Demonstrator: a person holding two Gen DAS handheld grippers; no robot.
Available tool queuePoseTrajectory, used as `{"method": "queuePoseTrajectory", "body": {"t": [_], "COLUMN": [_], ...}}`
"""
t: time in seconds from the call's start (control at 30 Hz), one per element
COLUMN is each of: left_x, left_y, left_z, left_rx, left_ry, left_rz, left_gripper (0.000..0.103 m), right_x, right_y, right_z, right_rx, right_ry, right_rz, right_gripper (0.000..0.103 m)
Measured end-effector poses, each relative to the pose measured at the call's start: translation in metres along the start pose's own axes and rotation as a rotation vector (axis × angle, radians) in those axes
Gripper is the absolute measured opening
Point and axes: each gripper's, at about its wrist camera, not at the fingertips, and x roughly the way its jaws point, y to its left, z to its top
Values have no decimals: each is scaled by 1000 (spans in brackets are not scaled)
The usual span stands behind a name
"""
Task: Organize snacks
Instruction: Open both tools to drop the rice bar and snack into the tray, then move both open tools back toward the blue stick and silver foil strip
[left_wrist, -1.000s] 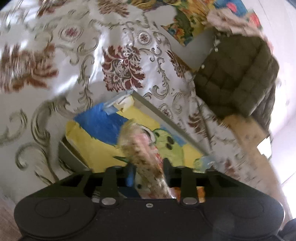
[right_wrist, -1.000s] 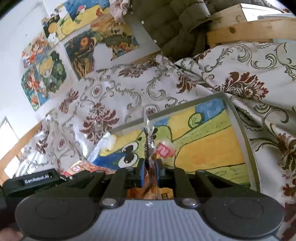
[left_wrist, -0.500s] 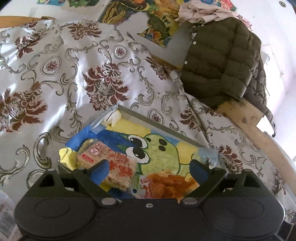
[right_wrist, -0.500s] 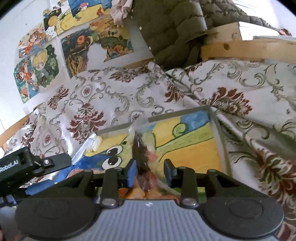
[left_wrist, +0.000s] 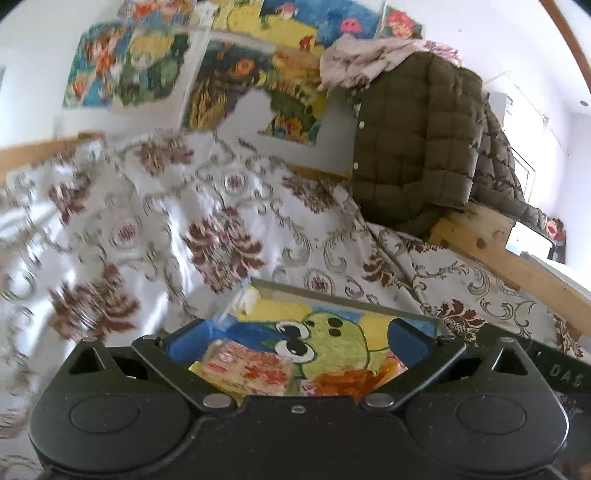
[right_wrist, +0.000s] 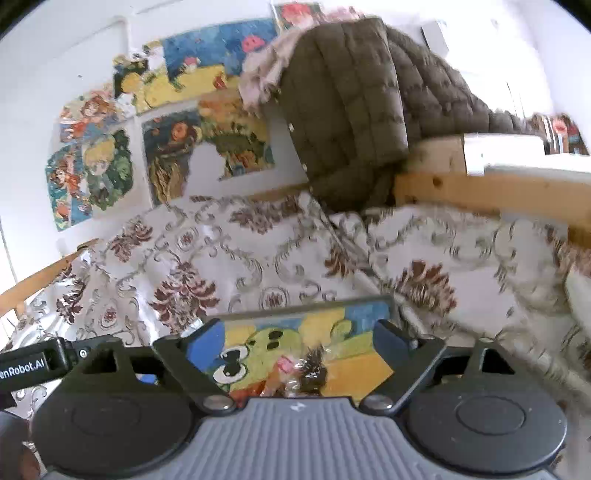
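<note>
Both the left gripper (left_wrist: 295, 332) and right gripper (right_wrist: 299, 332) gape empty; between their jaws, snack packets (left_wrist: 247, 371) lie on the frog-painted tray (left_wrist: 332, 295), apparently placed.

Both wrist views low, close over the frog tray (left_wrist: 332, 295) (right_wrist: 295, 314), facing the wall

Wrapped snacks (left_wrist: 246, 371) flat in frog-painted tray (left_wrist: 343, 295)
</note>
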Motion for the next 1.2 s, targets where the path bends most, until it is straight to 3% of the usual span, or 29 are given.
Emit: {"method": "queuePoseTrajectory", "body": {"t": [0.27,0.6,1.2], "left_x": [-60,-124,-202], "left_y": [-15,-9,26], "left_z": [-1,-39,-95], "left_rx": [111,150,179], "left_ry": [-64,14,167], "left_rz": [44,58,149], "left_gripper": [102,102,102], "right_x": [-63,-128,-205], "right_y": [10,15,24], "right_z": [1,-25,-77], "right_rx": [-35,-51,-23], "right_ry": [-72,-61,92], "right_rz": [9,-26,-61], "right_gripper": [103,103,103]}}
